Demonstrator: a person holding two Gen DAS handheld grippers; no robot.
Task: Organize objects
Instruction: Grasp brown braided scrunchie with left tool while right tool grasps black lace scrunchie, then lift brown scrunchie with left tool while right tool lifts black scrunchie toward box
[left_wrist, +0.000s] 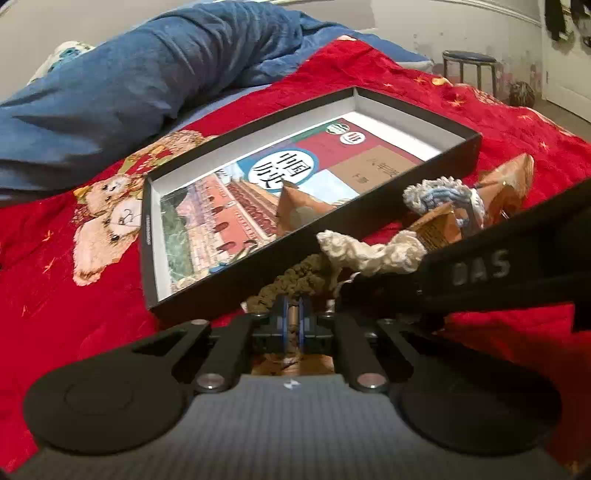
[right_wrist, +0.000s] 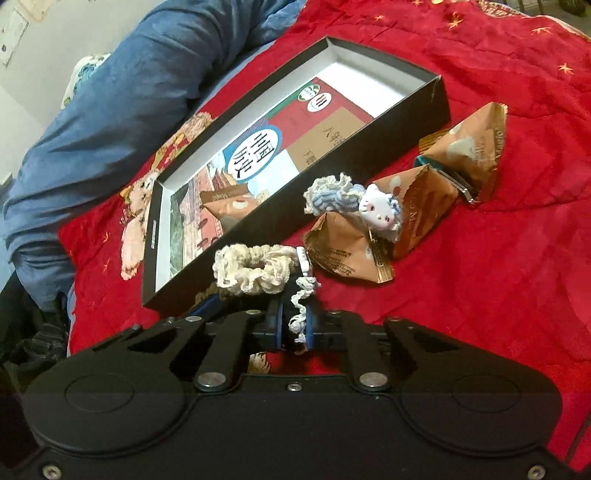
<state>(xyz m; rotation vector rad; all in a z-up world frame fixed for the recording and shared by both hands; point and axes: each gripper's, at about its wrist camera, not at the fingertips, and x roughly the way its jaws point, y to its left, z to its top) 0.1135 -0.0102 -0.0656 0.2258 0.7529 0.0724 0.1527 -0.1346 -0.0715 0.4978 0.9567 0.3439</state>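
A black box (left_wrist: 369, 218) (right_wrist: 413, 122) lies open on the red bedspread, holding a book (left_wrist: 236, 206) (right_wrist: 258, 147) and one brown snack packet (right_wrist: 231, 206). My left gripper (left_wrist: 294, 317) is shut on an olive-brown crocheted scrunchie (left_wrist: 295, 282) beside the box's near wall. My right gripper (right_wrist: 294, 325) is shut on a cream crocheted scrunchie (right_wrist: 255, 273), which also shows in the left wrist view (left_wrist: 369, 251). A blue-white scrunchie with a cat charm (right_wrist: 369, 206) rests on brown packets (right_wrist: 347, 247).
Another brown packet (right_wrist: 476, 147) lies right of the box over a small dark item. A blue quilt (left_wrist: 129, 81) is bunched behind the box. A stool (left_wrist: 469, 66) stands by the far wall. Red bedspread (right_wrist: 498, 277) extends to the right.
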